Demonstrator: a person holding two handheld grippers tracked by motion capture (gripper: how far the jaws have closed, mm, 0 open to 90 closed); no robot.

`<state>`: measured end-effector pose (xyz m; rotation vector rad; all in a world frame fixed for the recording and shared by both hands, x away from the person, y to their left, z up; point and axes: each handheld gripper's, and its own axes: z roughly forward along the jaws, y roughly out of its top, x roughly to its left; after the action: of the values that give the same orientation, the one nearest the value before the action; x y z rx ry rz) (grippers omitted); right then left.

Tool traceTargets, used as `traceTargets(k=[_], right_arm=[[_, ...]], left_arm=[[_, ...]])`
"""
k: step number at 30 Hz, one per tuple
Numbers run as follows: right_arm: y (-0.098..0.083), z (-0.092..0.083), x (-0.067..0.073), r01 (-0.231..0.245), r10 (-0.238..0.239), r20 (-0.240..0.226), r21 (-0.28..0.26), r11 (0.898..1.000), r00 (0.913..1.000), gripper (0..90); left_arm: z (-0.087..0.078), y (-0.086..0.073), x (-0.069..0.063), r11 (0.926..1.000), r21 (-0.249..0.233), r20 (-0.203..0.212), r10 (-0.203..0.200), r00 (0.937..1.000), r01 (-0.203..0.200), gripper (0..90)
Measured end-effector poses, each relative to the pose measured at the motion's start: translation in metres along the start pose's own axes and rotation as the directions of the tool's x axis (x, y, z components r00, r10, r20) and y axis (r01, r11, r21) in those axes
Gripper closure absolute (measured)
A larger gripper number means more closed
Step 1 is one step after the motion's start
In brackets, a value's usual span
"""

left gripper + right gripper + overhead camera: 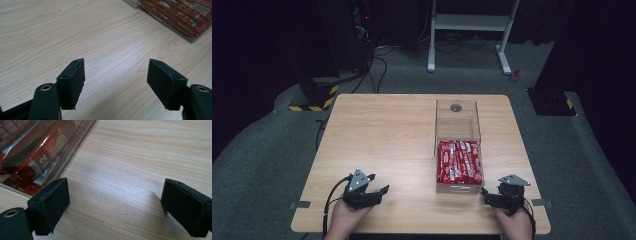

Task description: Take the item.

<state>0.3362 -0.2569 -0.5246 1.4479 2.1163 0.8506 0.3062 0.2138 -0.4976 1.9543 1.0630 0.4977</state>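
A clear plastic box (457, 131) stands on the right half of the wooden table (382, 130), its near part packed with red snack packets (459, 161). My left gripper (381, 190) rests near the front left of the table, open, with bare wood between its jaws (116, 72); the packets (180, 15) lie off to its upper right. My right gripper (484, 194) sits at the box's front right corner, open and holding nothing (115, 195). In the right gripper view the red packets (37, 152) show through the clear wall just left of the left jaw.
The far part of the clear box holds a small grey round piece (456, 107). Bare tabletop spreads across the left and middle. Beyond the table are a white metal frame (469, 30), black cables (372, 75) and a yellow-black striped base (314, 97) on grey carpet.
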Motion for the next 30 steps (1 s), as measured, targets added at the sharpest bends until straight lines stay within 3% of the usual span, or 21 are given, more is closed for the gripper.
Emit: traceTargets(k=[19, 30], right_arm=[[0.0, 0.0, 0.0, 0.0, 0.0, -0.003, 0.001, 1.0, 1.0, 8.4], [0.0, 0.0, 0.001, 0.0, 0.0, -0.005, 0.0, 1.0, 1.0, 8.6]], left_arm=[[0.01, 0.014, -0.02, 0.999, -0.033, 0.061, 0.032, 0.9976, -0.031, 31.3], [0.016, 0.026, -0.031, 0.9981, -0.057, 0.106, 0.028, 0.994, -0.022, 30.9]])
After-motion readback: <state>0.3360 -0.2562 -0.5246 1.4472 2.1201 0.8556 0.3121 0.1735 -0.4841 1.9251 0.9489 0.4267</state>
